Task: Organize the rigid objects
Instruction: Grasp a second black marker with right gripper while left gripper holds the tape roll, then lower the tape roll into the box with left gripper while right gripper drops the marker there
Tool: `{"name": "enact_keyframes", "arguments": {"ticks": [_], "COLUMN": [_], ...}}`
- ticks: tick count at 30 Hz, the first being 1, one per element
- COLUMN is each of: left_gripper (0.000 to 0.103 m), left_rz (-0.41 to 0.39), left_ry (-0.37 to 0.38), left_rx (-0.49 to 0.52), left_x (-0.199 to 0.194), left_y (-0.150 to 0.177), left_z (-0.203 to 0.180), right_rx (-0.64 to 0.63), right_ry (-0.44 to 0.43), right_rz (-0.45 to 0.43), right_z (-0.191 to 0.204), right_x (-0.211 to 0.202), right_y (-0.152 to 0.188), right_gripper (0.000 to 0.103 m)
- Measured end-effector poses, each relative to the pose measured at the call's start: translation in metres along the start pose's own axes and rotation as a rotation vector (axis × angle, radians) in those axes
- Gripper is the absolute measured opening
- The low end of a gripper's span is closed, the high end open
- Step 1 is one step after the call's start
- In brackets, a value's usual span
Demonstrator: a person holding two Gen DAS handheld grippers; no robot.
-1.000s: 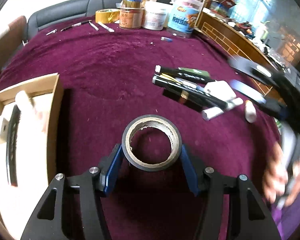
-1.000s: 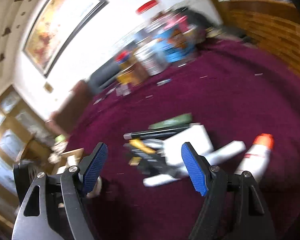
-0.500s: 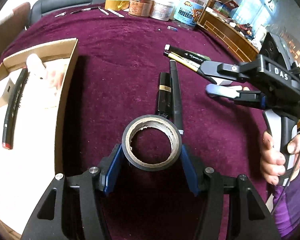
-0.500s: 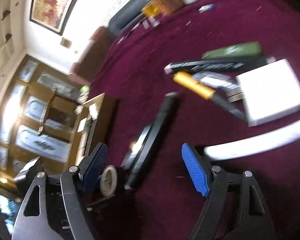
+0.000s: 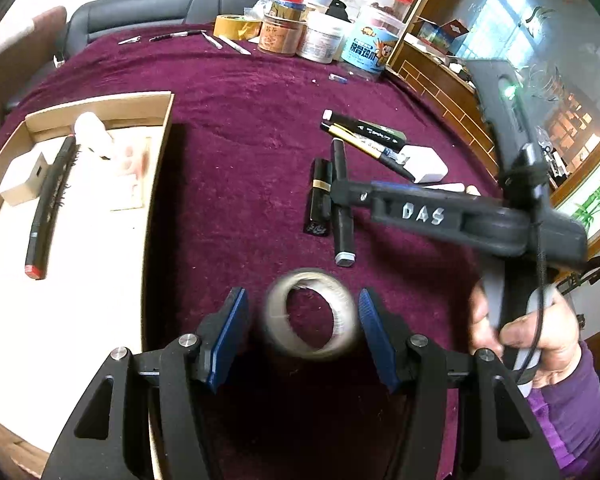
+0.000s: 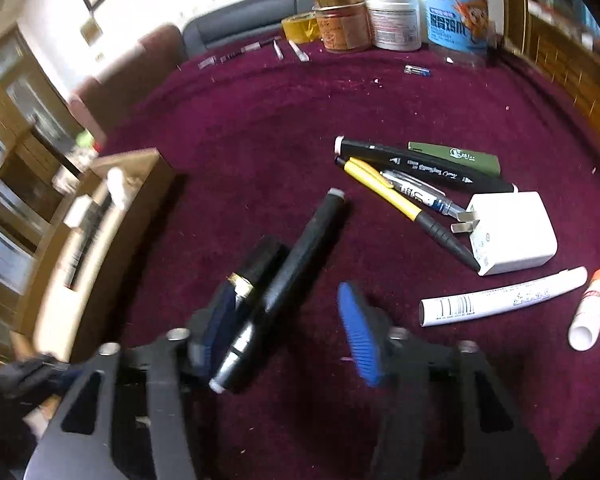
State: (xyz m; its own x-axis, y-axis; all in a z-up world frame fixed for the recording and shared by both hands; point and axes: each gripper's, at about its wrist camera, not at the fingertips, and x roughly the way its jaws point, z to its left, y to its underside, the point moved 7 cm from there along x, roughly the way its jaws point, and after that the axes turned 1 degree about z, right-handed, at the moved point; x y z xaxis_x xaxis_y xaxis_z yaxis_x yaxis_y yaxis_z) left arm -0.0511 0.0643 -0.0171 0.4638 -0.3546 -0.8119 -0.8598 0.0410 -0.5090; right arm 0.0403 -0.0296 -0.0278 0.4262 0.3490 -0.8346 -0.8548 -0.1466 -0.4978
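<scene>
Tape roll (image 5: 310,314) sits between the left claw (image 5: 300,332) pads, blurred, with a gap on both sides: that claw is spread and gripping nothing. Whether the roll rests on the maroon surface (image 5: 240,160) or hangs in the air, I can't tell. Cardboard box (image 5: 156,152) lies just left, already holding a black marker (image 5: 46,204) and a white block (image 5: 22,178).

Right claw (image 6: 292,328) is also spread, low over a black pen (image 6: 288,280) and a gold-banded black tube (image 6: 256,270), which lie touching side by side.

Likely step: pick the pen. Centre both pads on the pen only, mid-barrel, square to its axis, so the tube isn't caught too. Close firmly and lift straight. Rest of the pile, including the white charger (image 6: 508,232), is well apart to the right.
</scene>
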Motion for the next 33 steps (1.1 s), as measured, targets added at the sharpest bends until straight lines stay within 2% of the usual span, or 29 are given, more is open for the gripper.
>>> {"name": "enact_keyframes", "arguments": {"ticks": [2, 5, 6, 12, 14, 16, 18, 21, 22, 23, 24, 30, 33], "left_gripper": [0.052, 0.052, 0.052, 0.053, 0.032, 0.011, 0.009, 0.009, 0.009, 0.009, 0.009, 0.009, 0.009], "left_rz": [0.01, 0.016, 0.015, -0.009, 0.033, 0.019, 0.004, 0.006, 0.0, -0.009, -0.026, -0.129, -0.186], "left_ry": [-0.001, -0.031, -0.041, -0.089, -0.067, -0.105, -0.118, -0.083, -0.071, -0.069, -0.066, -0.009, -0.016], "left_rx": [0.008, 0.033, 0.043, 0.09, 0.095, 0.147, 0.174, 0.139, 0.123, 0.116, 0.109, 0.052, 0.01], "left_x": [0.001, 0.007, 0.008, 0.014, 0.026, 0.029, 0.029, 0.027, 0.023, 0.02, 0.014, -0.035, -0.067], "left_y": [0.003, 0.007, 0.009, 0.006, 0.011, 0.015, 0.017, 0.017, 0.017, 0.016, 0.014, 0.004, -0.004], "left_z": [0.001, 0.001, 0.0, -0.007, -0.012, -0.018, -0.022, -0.021, -0.018, -0.018, -0.016, -0.004, 0.019], "right_rx": [-0.011, -0.016, -0.016, -0.009, -0.014, -0.029, -0.055, -0.104, -0.112, -0.109, -0.099, 0.023, 0.047], "right_ry": [0.013, 0.054, 0.064, 0.077, 0.08, 0.075, 0.087, 0.125, 0.13, 0.129, 0.116, -0.004, -0.056], "right_rz": [0.01, 0.017, 0.019, 0.019, 0.02, 0.022, 0.026, 0.02, 0.016, 0.01, 0.007, -0.038, -0.053], "right_z": [-0.002, -0.008, -0.01, -0.023, -0.019, -0.013, -0.005, 0.003, 0.005, 0.004, 0.003, -0.013, -0.009], "right_x": [0.002, 0.003, 0.001, -0.007, -0.005, -0.001, 0.004, 0.009, 0.01, 0.01, 0.009, -0.013, -0.03], "right_y": [0.006, 0.009, 0.01, 0.015, 0.012, 0.009, 0.006, 0.004, 0.003, 0.003, 0.003, 0.006, 0.004], "right_gripper": [0.042, 0.027, 0.025, 0.025, 0.025, 0.025, 0.025, 0.025, 0.024, 0.015, 0.012, 0.012, 0.012]}}
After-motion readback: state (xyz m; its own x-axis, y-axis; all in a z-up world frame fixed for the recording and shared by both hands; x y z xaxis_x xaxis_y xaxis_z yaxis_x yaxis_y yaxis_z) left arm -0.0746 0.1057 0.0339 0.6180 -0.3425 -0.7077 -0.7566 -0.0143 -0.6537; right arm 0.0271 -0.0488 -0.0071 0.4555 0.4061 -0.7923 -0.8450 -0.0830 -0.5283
